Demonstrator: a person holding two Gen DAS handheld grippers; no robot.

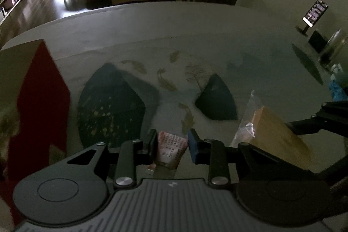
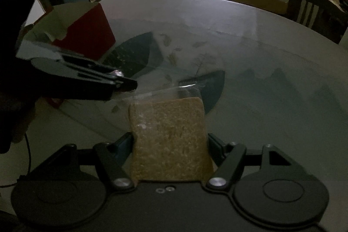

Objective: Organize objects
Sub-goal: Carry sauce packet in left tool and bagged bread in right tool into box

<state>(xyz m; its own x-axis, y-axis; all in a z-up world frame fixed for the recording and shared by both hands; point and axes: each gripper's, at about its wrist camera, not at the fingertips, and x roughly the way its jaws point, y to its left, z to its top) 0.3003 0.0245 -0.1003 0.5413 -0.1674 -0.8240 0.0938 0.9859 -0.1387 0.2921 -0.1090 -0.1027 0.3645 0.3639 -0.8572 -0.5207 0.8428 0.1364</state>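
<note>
A small pink sachet [image 1: 173, 148] printed with rows of dark characters, too blurred to be read, is seen between the fingers of the left gripper [image 1: 173, 148]; the left finger [image 1: 152, 144] lies against its edge, while a narrow gap is left at the blue-padded right finger [image 1: 193, 148], so a firm grip cannot be confirmed. A slice of brown bread in a clear plastic bag [image 2: 170, 140] is clamped between the fingers of the right gripper [image 2: 170, 146], the loose bag top standing up ahead of them. No writing is visible on the bag. An open red box [image 1: 41, 101] stands to the left of both tongs on the patterned round table [image 2: 271, 79]. Far right of the left gripper, a phone [image 1: 315, 12] is propped on a stand, its screen text illegible.
</note>
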